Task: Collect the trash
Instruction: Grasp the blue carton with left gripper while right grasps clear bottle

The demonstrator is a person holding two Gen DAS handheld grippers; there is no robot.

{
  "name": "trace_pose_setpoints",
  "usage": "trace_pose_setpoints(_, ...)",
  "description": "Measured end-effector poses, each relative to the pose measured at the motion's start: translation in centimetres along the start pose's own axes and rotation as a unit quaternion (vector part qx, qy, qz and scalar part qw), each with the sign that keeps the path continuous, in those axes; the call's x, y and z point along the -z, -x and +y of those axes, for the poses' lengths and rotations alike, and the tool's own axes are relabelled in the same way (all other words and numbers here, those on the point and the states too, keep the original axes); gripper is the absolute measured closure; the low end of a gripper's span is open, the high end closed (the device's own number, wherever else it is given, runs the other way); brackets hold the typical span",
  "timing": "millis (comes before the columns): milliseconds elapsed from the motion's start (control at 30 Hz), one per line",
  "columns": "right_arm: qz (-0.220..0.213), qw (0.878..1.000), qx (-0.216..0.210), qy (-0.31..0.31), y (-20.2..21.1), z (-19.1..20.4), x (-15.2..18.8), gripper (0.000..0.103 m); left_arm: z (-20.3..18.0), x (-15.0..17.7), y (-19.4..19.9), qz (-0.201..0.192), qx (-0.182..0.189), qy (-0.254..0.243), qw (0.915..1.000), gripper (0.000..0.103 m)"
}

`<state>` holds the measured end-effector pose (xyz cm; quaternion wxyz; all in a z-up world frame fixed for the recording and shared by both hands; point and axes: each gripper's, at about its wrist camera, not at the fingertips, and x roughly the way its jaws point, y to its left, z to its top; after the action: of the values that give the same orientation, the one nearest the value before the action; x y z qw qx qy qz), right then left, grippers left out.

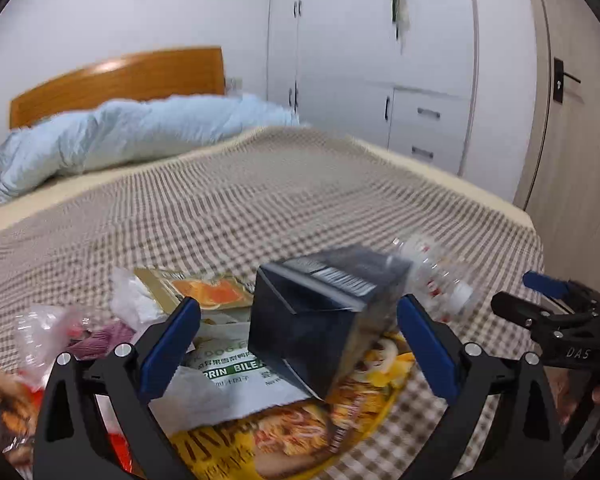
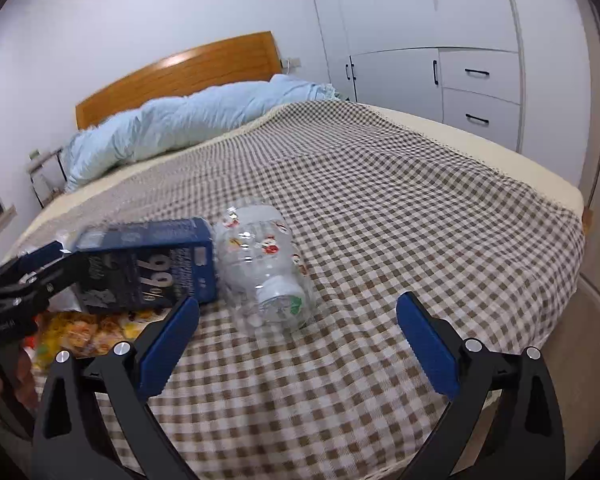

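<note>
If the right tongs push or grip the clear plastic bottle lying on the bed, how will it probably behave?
The clear plastic bottle looks empty, so it is probably very light. It lies on its side on the checked bedcover, so a push may roll it, though the soft cloth could slow it. Its walls look thin and crumpled, so the right tongs would likely squash it.
</note>
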<state>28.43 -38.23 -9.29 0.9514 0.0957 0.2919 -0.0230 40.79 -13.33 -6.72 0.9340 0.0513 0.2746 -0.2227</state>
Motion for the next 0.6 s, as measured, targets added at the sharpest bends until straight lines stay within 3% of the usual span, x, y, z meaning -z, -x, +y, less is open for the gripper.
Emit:
trace_pose_setpoints(67, 0.014, 1.000, 0.003, 0.000, -1.0, -0.1, 0.1, 0.008, 1.0, -0.1, -0.8, 0.010, 0.019, 0.019, 0.9996, 0.008)
trace_pose_setpoints(233, 0.042, 0.997, -0.041, -0.050, -3.1, -1.1, -0.3, 0.008, 2.3, -0.1, -2.1, 0.032, 0.076, 0.051, 0.9953, 0.008)
trace_pose_setpoints(300, 0.054, 0.995, -0.056, -0.066, -4.0, -1.2, -0.5, 0.008, 1.9, 0.0, -2.3, 0.036, 0.081, 0.046, 0.9950, 0.015)
trace_pose_setpoints(333, 0.061, 0.994, -0.060, -0.071, -4.4, -1.2, -0.5, 0.008, 1.8, 0.0, -2.5, 0.038, 0.086, 0.044, 0.9946, 0.027)
trace_pose_setpoints(433, 0.077, 0.991, -0.065, -0.089, -5.1, -1.2, 0.0, 0.008, 1.0, 0.2, -2.5, 0.039, 0.089, 0.029, 0.9948, 0.029)
trace_pose_setpoints(467, 0.073, 0.991, -0.066, -0.090, -4.9, -1.2, 0.0, 0.019, 0.7, 0.2, -2.3, 0.038, 0.089, 0.021, 0.9951, 0.030)
trace_pose_setpoints(500, 0.070, 0.991, -0.077, -0.088, -4.6, -1.1, -0.2, 0.037, 0.5, 0.3, -2.1, 0.035, 0.087, 0.016, 0.9955, 0.030)
trace_pose_setpoints(600, 0.058, 0.993, -0.074, -0.071, -3.3, -0.8, -0.7, 0.041, -0.1, 0.1, -1.3, 0.022, 0.067, 0.007, 0.9975, 0.031)
